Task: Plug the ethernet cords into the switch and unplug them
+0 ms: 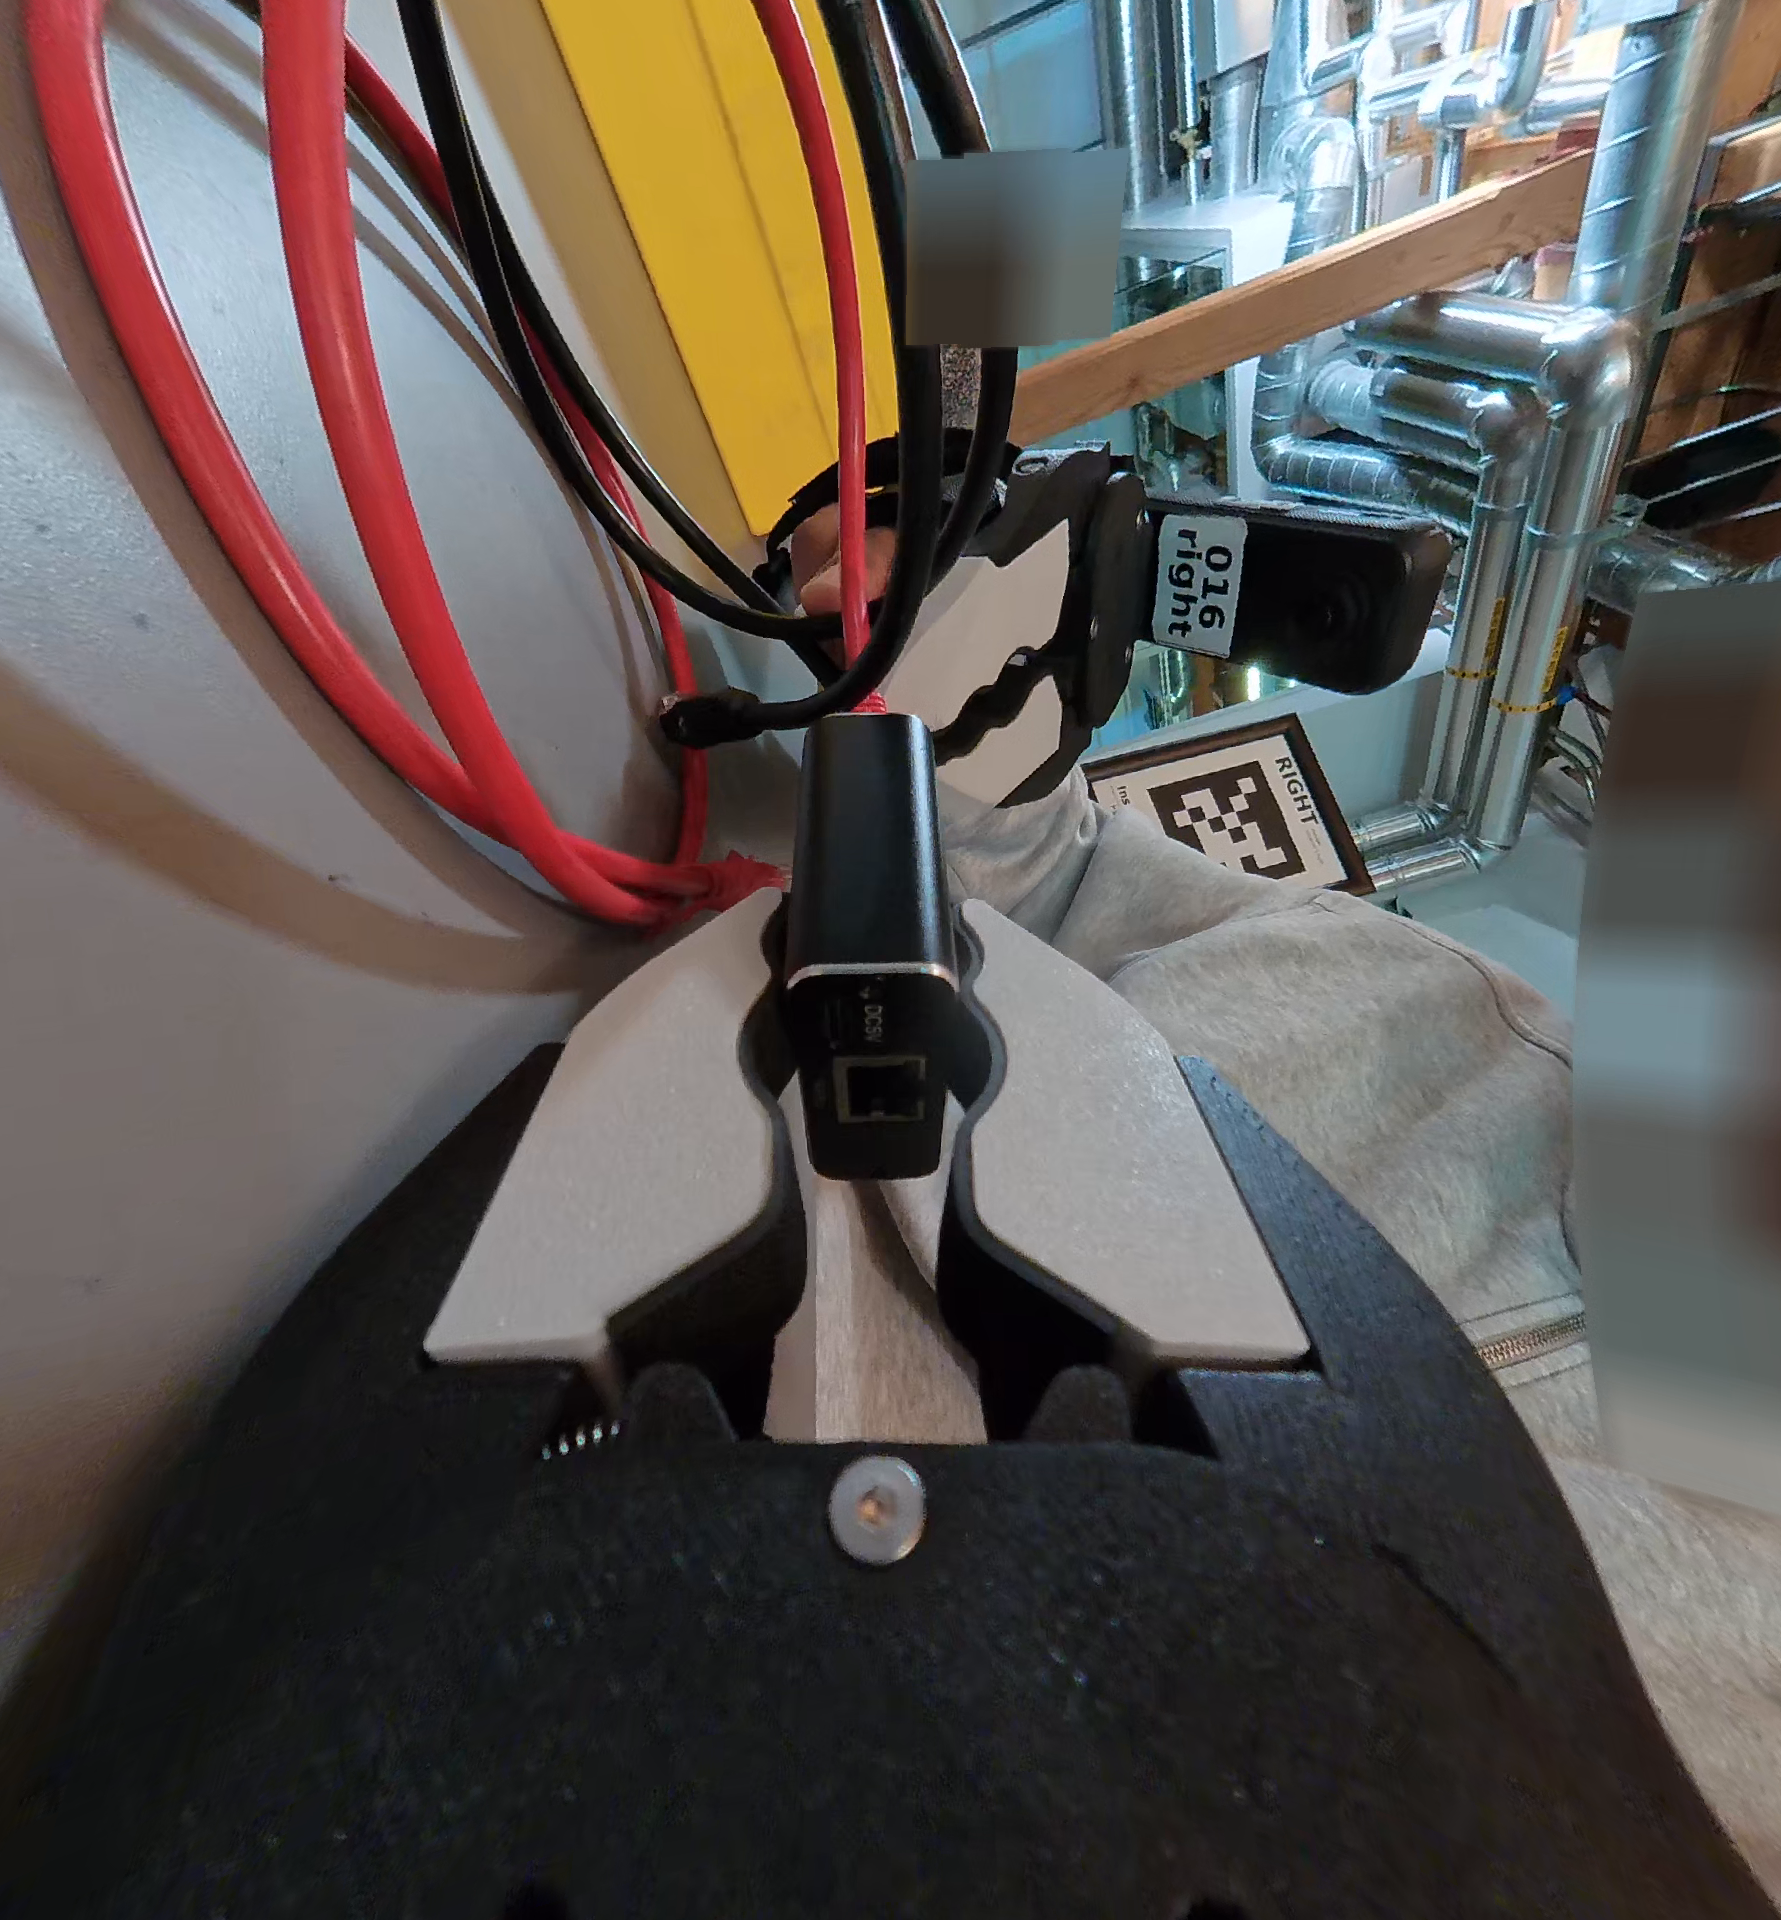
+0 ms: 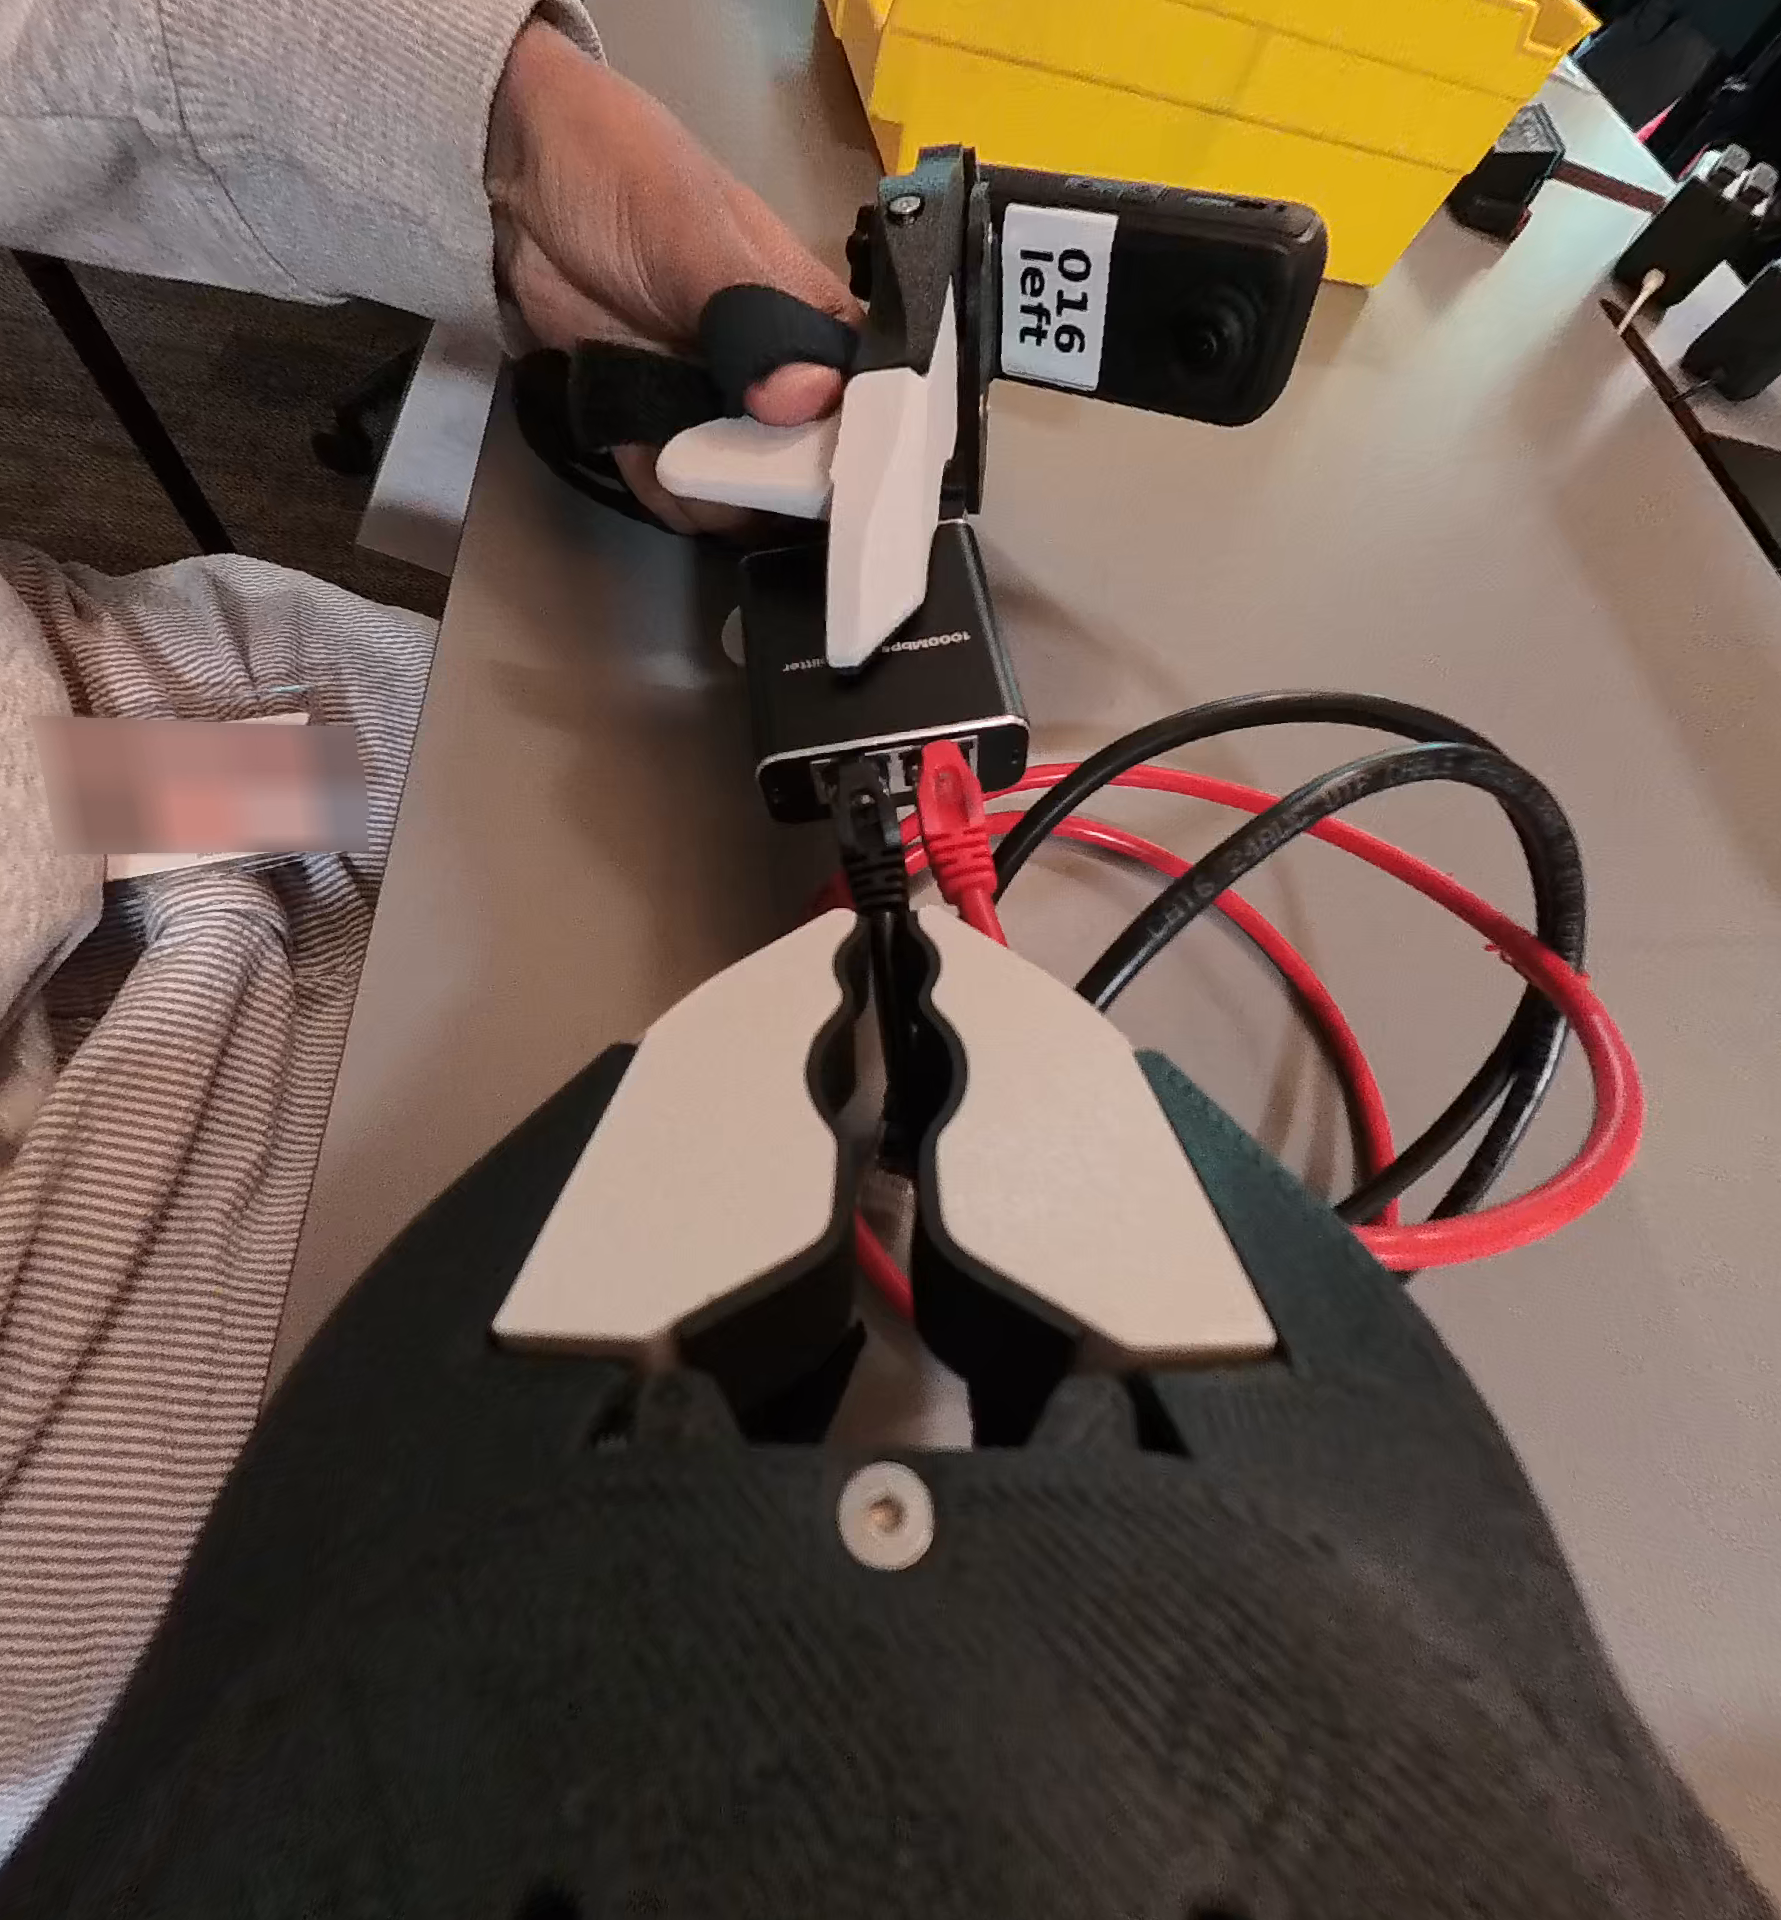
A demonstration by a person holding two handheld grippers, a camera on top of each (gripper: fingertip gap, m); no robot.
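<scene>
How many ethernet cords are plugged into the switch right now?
2. The black cord sits in the left port of the switch, held by the right gripper; the red cord is plugged in beside it.

I count one black switch (image 2: 881, 665), one red cord (image 2: 1405, 997), one black cord (image 2: 1488, 831), one yellow bin (image 2: 1177, 94).

switch (image 2: 881, 665) on table (image 2: 1385, 582), bin (image 2: 1177, 94) behind, cords (image 2: 1385, 935) in front

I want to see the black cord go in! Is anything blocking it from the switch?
Nothing visible blocks it. The right claw is shut on the black cord, and its plug is already at a port of the switch, beside the red plug.
</scene>
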